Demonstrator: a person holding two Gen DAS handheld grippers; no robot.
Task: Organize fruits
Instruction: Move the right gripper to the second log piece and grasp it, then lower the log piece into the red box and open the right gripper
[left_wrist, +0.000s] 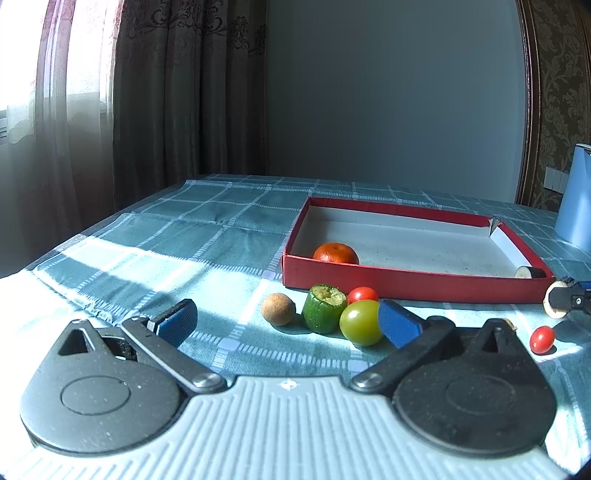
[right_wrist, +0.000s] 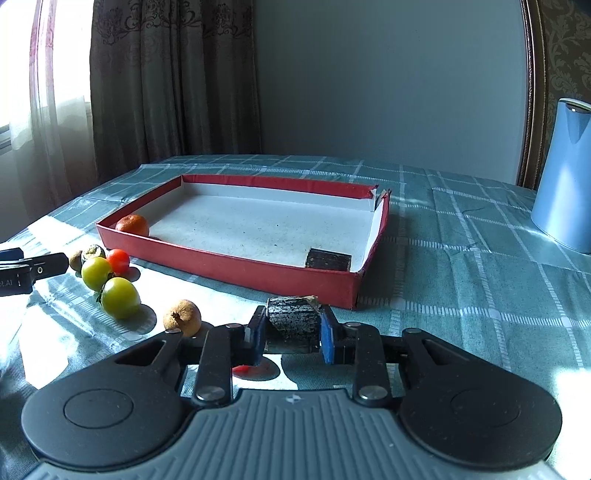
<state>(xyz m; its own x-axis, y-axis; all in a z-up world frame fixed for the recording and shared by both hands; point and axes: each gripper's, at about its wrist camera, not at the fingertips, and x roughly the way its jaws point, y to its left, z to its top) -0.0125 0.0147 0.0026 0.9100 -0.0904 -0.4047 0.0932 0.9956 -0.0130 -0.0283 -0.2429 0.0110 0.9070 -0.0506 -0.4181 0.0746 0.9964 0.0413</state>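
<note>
Red tray (right_wrist: 229, 264) on counter (right_wrist: 461, 258): orange (right_wrist: 133, 224) in near-left corner, dark chunk (right_wrist: 328, 259) near-right. Right gripper (right_wrist: 293, 334) jaws clamped on dark-skinned chunk (right_wrist: 293, 317) before tray. Left gripper (left_wrist: 288, 325) jaws wide, empty, before tray; green tomato (left_wrist: 360, 322) beside its right jaw.

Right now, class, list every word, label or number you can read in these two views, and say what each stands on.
"LAI": white letters on the black left gripper, cut off at the right wrist view's edge, so likely incomplete.
Red cardboard tray, pale blue jug, checked tablecloth: no readable text.
</note>
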